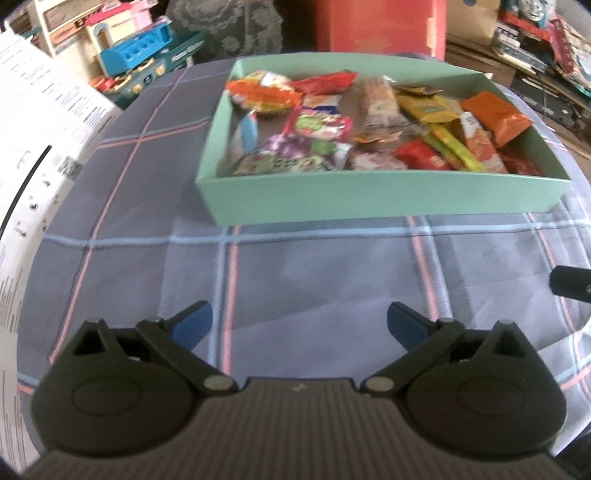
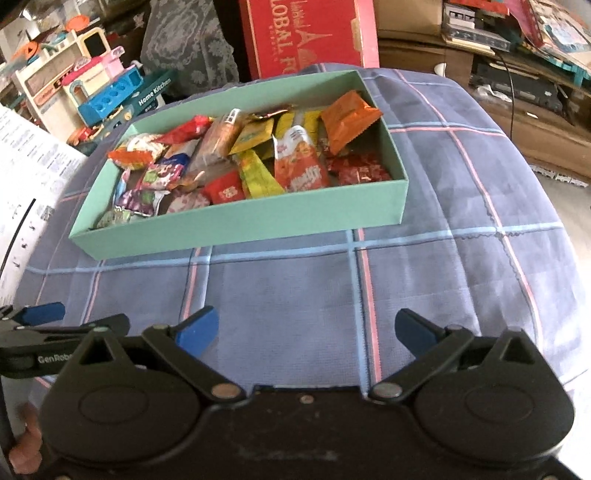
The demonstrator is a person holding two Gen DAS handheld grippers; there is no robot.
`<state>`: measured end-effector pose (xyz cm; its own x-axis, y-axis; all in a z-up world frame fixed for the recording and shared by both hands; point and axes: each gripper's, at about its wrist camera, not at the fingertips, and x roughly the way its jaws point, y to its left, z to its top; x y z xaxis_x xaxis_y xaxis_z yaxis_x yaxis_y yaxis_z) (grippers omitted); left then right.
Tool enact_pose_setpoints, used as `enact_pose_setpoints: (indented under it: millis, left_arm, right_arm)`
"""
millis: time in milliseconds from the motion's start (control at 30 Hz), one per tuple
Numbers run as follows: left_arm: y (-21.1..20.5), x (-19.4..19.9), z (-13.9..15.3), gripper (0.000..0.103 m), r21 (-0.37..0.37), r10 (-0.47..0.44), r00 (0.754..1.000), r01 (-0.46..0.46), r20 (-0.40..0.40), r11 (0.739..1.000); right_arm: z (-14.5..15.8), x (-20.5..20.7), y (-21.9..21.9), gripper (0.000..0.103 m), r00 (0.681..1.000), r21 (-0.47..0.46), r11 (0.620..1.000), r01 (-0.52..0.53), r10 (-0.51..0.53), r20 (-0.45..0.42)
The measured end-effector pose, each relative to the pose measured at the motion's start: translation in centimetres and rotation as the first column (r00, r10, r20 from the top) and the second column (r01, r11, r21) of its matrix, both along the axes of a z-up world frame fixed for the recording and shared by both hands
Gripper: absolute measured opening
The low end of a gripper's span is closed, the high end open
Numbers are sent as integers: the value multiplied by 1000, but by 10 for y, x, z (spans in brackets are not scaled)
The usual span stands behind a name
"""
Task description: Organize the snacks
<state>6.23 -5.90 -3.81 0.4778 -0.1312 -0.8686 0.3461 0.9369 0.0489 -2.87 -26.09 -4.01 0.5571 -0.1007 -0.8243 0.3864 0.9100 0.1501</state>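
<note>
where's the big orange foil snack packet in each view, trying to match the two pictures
Left wrist view: the big orange foil snack packet lies at the far right end of the mint green cardboard box, upper right of the picture.
Right wrist view: the same packet leans in the box's far right corner, just above centre.
Shared landmark: the red cardboard carton behind the box.

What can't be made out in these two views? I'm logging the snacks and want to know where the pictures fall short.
- Snack labels: left wrist view is motion-blurred, so print on the packets in the green box is unreadable.
- Box floor: piled packets cover most of it in both views.
- Red carton: its lettering is cut off by the top edge, right wrist view.
- Right gripper: only a sliver shows at the left view's edge.
</note>
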Motion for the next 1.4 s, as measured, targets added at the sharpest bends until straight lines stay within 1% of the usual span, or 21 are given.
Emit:
enact_pose_setpoints:
  millis: [200, 933, 1400]
  left_arm:
    - [10, 5, -2, 103, -4, 35, 999, -35, -9, 999]
    - [20, 7, 14, 103, -14, 54, 998, -54, 33, 998]
    - [22, 6, 16, 103, -18, 59, 997, -59, 42, 998]
  right_arm:
    - [-1, 4, 4, 103, 1000, -16, 1000, -18, 17, -14]
    - [11, 3, 6, 103, 999, -79, 996, -30, 29, -13]
    - [9, 2, 6, 103, 1000, -67, 997, -25, 24, -19]
